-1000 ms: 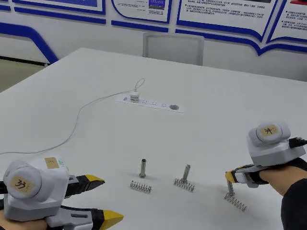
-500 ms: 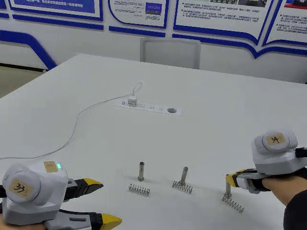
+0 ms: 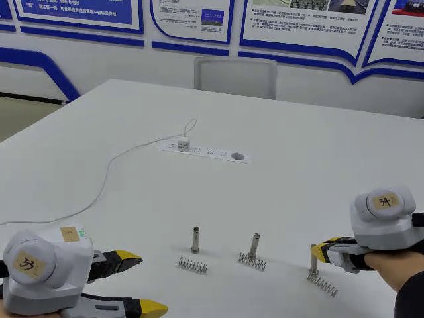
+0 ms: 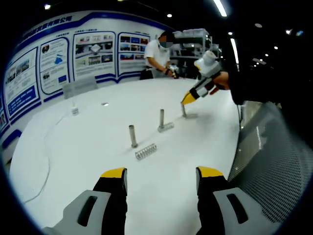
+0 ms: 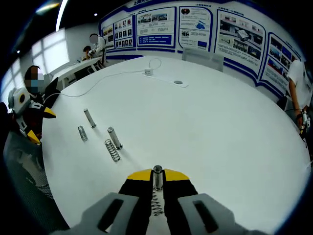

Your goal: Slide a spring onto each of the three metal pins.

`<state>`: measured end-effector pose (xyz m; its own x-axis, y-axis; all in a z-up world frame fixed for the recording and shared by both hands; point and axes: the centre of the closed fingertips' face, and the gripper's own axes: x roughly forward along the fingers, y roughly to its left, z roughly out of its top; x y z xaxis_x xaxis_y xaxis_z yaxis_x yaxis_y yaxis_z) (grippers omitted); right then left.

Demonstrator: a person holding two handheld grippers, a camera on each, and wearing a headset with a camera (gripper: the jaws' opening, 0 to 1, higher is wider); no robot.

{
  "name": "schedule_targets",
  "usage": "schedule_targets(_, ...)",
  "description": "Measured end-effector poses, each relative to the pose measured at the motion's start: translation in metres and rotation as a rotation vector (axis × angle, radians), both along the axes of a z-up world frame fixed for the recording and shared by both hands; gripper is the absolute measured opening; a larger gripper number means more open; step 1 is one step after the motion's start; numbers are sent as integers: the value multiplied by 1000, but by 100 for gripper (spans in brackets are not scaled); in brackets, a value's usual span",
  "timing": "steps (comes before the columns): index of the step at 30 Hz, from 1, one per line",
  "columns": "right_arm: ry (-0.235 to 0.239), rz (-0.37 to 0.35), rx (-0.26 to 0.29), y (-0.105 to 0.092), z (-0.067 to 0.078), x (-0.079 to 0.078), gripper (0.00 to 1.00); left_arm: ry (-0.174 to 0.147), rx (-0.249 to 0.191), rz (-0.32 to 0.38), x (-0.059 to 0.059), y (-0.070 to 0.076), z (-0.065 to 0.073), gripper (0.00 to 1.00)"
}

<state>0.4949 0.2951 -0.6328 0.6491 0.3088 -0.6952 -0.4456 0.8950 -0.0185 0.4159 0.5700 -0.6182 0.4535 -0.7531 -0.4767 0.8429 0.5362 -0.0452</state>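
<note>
No spring is on a pin yet. Three pins stand upright in a row across the lower middle of the head view. Each has a spring laid flat just in front of its foot, so that every pair is set out ready to be matched.

The right gripper (image 3: 320,250) is held in from the right edge onto the right pin (image 3: 313,265). In the right gripper view its jaws are seen drawn in against the pin's top with no gap visible. The pin therefore appears to be pinched, probably to steady or lift it for threading. The right spring (image 3: 322,283) lies at that pin's foot, and in the right gripper view it runs below the pin between the jaws, ungripped.

The middle pin (image 3: 254,245) with the middle spring (image 3: 252,262), and the left pin (image 3: 195,239) with the left spring (image 3: 192,265), are untouched.

The left gripper (image 3: 142,281) is held at the lower left, well apart from the row. Its jaws are spread wide with nothing between them, and it is likely held ready to take up a spring. Everything is carried on the white surface (image 3: 132,199).
</note>
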Motion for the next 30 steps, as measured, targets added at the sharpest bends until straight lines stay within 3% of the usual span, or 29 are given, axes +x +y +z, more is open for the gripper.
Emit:
schedule_targets(8,-3,-6,2,-5,-2,-7,9,-1,4,-4,0,-2,0,58)
schedule_targets(14,19,-8,1,-8,-14,-11,9,3,7,-6,-2,-2,-1,58)
schedule_targets(30,56,10,-12,-1,-33,-3,9,9,6,4,-2,-1,-2,58)
